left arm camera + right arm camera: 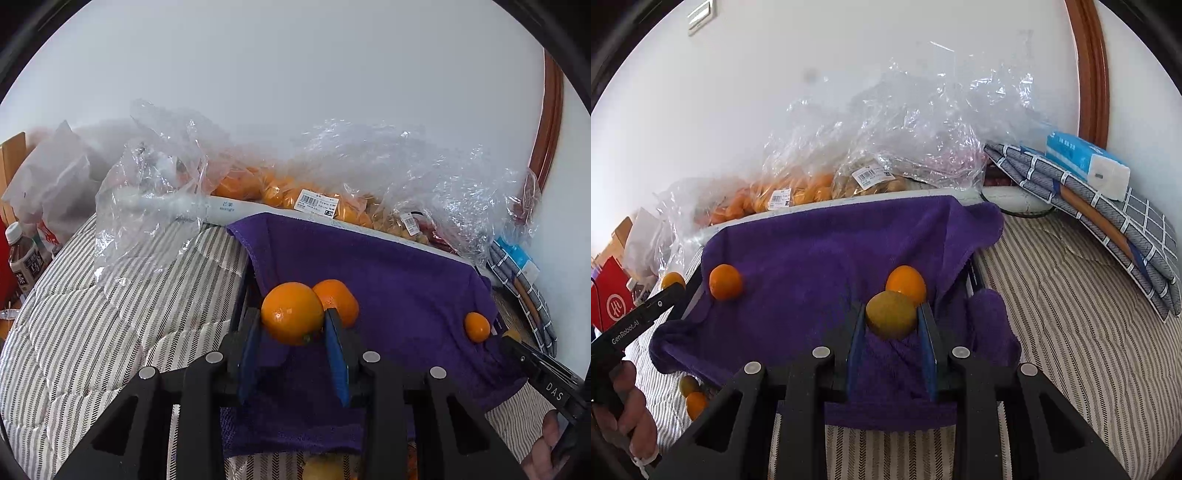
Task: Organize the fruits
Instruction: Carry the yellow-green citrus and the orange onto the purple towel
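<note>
In the left wrist view my left gripper (pixel 292 320) is shut on a bright orange (pixel 291 312), held just above a purple towel (pixel 388 266). A second orange (pixel 341 299) lies on the towel right behind it, and a smaller one (pixel 477 326) rests near the towel's right edge. In the right wrist view my right gripper (pixel 891 323) is shut on a yellow-green citrus fruit (pixel 891 318) over the same towel (pixel 820 251). One orange (pixel 907 282) lies just behind it, and another (pixel 726 281) sits at the left.
Clear plastic bags of oranges (pixel 280 192) and other produce (pixel 871 181) line the wall behind a white box edge (pixel 849 201). Folded checked cloths (pixel 1108 210) carry a tissue pack (pixel 1086 162). Loose fruits (pixel 692 395) lie on the striped bedding (pixel 110 314). Bottles (pixel 22 258) stand far left.
</note>
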